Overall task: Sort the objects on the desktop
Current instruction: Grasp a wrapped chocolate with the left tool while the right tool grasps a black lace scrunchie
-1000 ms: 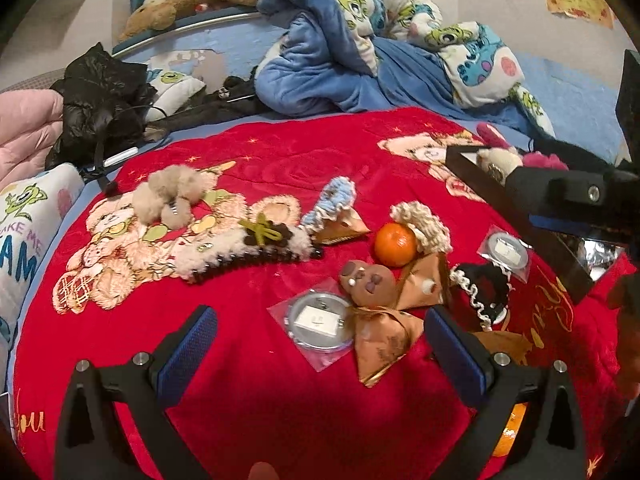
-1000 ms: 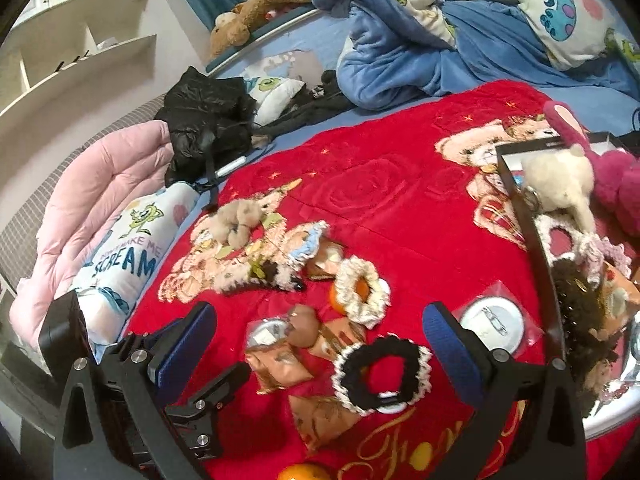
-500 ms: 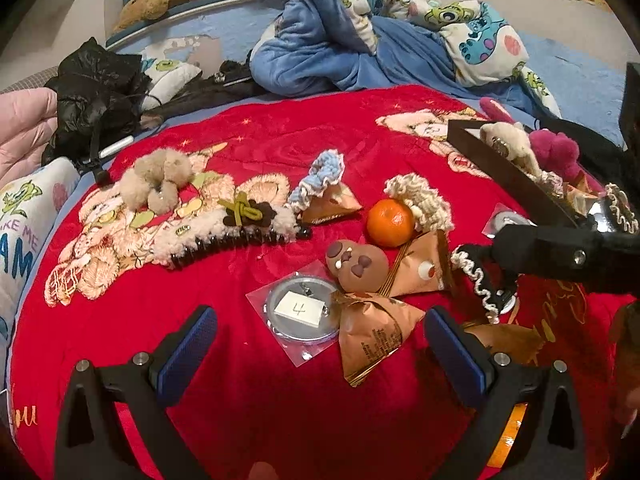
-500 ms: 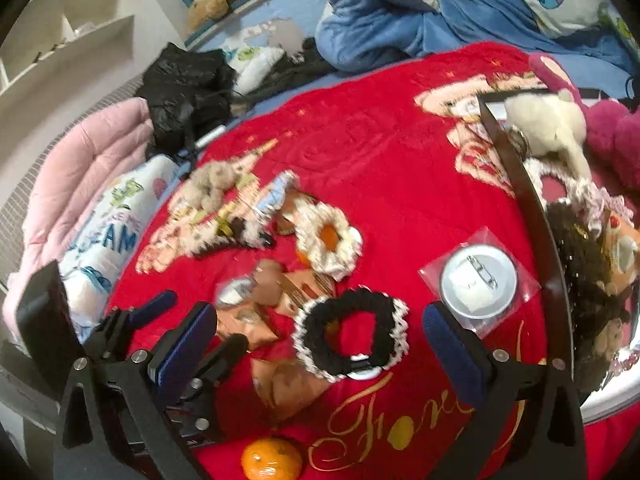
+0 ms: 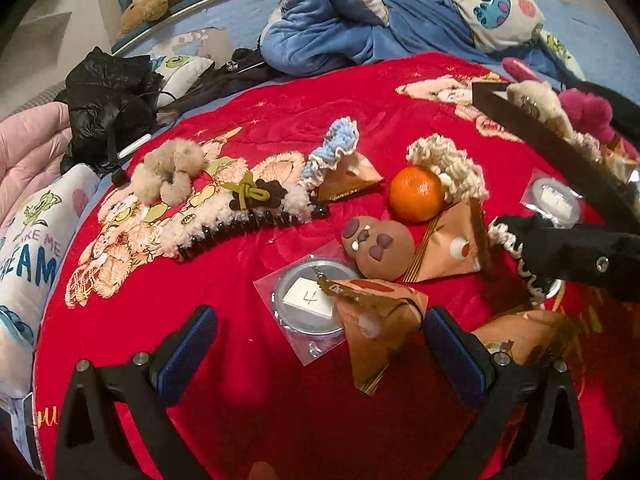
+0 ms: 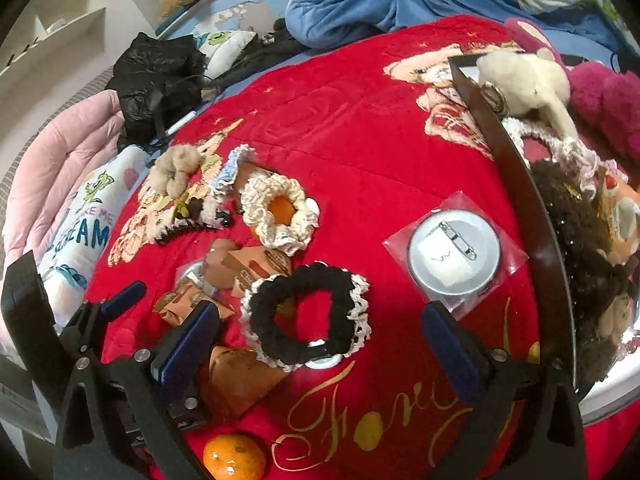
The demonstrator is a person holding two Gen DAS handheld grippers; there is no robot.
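Small objects lie scattered on a red blanket (image 5: 280,420). My left gripper (image 5: 320,344) is open, its fingers straddling a bagged round badge (image 5: 308,302) and a brown snack packet (image 5: 376,332); a brown cookie-shaped toy (image 5: 378,246) and an orange (image 5: 416,194) lie just beyond. My right gripper (image 6: 320,344) is open too, low over a black scrunchie with white lace trim (image 6: 306,314). A second bagged badge (image 6: 454,254) lies to its right, and a cream scrunchie (image 6: 280,210) rings an orange further back.
A dark-rimmed tray (image 6: 520,184) at the right holds plush toys and scrunchies. A fuzzy beige scrunchie (image 5: 170,170), a long hair claw (image 5: 236,226) and a blue scrunchie (image 5: 332,148) lie at the left. Another orange (image 6: 234,456) sits near the front edge. Bedding and pillows surround the blanket.
Both grippers have moved forward and lower toward the objects. The black scrunchie now sits between the right fingers, and the badge and packet sit between the left fingers.
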